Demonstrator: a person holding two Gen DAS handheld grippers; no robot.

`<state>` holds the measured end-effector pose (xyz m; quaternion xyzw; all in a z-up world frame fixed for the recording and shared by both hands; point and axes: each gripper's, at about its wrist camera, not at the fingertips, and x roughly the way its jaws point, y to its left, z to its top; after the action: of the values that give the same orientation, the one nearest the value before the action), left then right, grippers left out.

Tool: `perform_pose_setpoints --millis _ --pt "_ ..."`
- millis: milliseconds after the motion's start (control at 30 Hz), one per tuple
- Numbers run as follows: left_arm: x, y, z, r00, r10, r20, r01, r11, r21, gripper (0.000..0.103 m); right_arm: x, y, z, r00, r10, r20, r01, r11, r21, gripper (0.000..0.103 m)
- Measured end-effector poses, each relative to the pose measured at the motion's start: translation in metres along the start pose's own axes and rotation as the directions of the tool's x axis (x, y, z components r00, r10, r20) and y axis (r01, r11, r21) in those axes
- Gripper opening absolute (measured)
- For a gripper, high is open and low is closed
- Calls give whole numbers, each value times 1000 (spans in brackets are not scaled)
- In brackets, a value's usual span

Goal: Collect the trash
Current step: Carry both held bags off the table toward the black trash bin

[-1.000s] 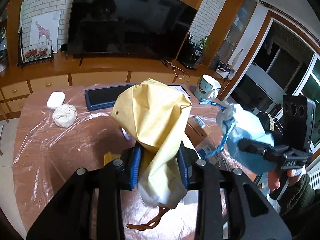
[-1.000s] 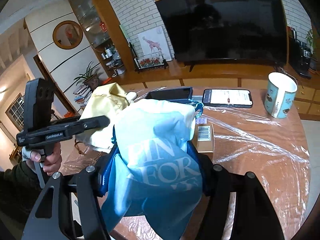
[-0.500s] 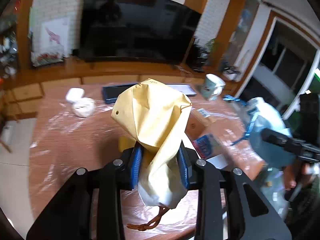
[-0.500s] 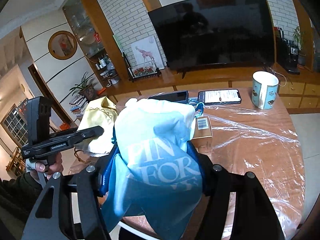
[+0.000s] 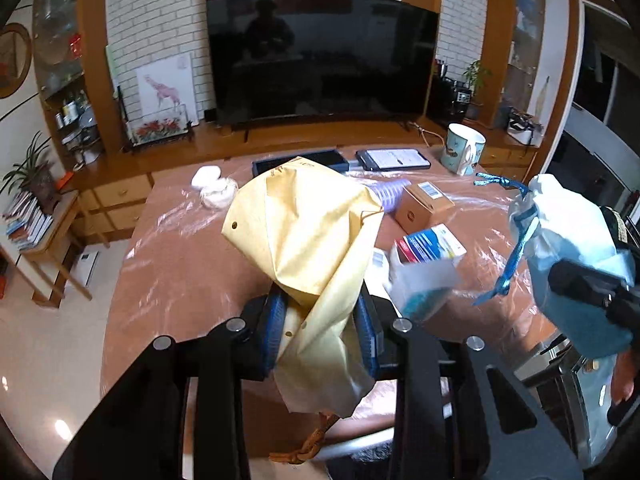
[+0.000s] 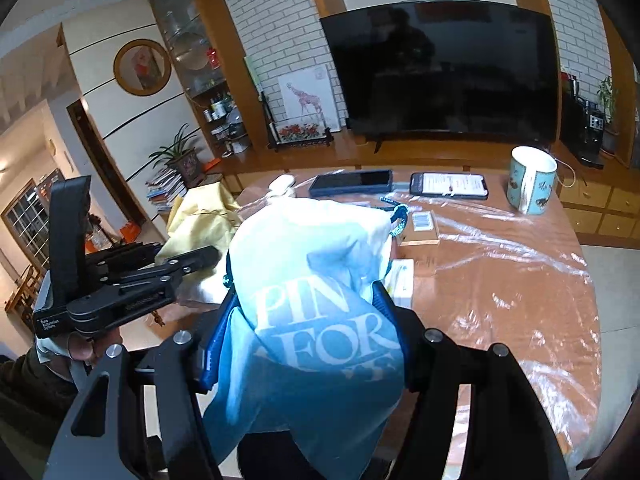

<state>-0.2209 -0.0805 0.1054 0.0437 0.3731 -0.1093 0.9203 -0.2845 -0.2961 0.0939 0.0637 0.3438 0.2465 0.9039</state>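
Observation:
My left gripper (image 5: 320, 328) is shut on a crumpled yellow bag (image 5: 304, 240) and holds it above the table's near edge. My right gripper (image 6: 304, 312) is shut on a light blue drawstring bag (image 6: 320, 288) with white lettering, also held up. The blue bag also shows at the right of the left wrist view (image 5: 572, 252), the yellow bag at the left of the right wrist view (image 6: 204, 220). On the plastic-covered table (image 5: 180, 260) lie a brown cardboard box (image 5: 424, 206), a blue and white carton (image 5: 428, 256), and a white crumpled wad (image 5: 216, 196).
A mug (image 6: 532, 180), a lit phone (image 6: 448, 186) and a dark tablet (image 6: 352, 182) stand along the table's far edge. A white case (image 5: 206, 176) lies by the wad. A television (image 5: 320, 56) and a low cabinet stand behind. A side table (image 5: 40, 236) with books is at left.
Both grippers have pulled back and up from the table with their bags still held. More of the table and room shows now, including the boxes.

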Motion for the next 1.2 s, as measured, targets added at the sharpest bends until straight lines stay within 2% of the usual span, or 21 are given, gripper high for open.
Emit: perform_pose_setpoints --millis 233,533,1200 --pt "-25 -28 -26 997 82 1 -82 996 21 34 -23 19 -30 1000 19 -24 -20 999 -42 63" --pt "-52 -50 -57 993 120 -1 -120 992 40 34 -49 30 -64 998 40 -53 -44 997 -64 63" --pt "-63 -85 -116 987 132 -94 -117 982 147 34 -56 32 -117 986 41 -159 -51 997 -58 63"
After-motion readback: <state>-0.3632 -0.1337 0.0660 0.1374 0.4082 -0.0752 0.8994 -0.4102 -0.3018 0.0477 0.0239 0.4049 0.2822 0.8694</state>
